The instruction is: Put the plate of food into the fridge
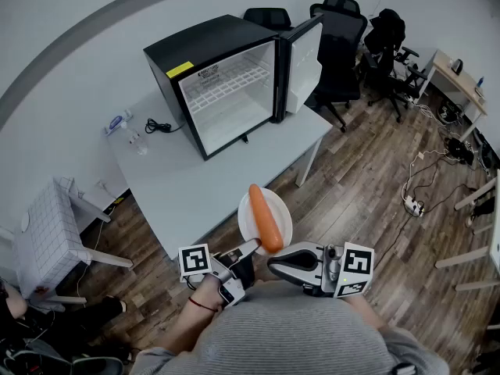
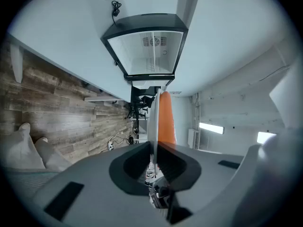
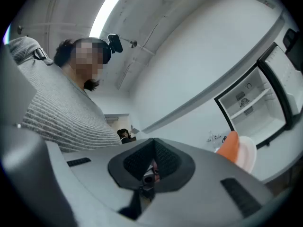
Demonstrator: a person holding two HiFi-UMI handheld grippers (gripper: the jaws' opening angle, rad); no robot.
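Left gripper [image 1: 251, 246] fingers are clamping the round white plate [image 1: 248, 219], not yet inside the open black fridge [image 1: 215, 76]; right gripper [image 1: 272, 262] fingers are resting closed, empty.

Carrot [image 1: 266, 218] on plate [image 1: 247, 212], plate before table [image 1: 195, 180]; fridge [image 1: 209, 59] on table, chairs [image 1: 341, 39] behind fridge.

White plate [image 1: 282, 219] carries an orange carrot [image 1: 264, 217]; black fridge [image 1: 226, 92] stands open.

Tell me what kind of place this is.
Probably an office or lab workroom: black swivel chairs, a power strip on the wood floor, and a mini fridge on a white table.
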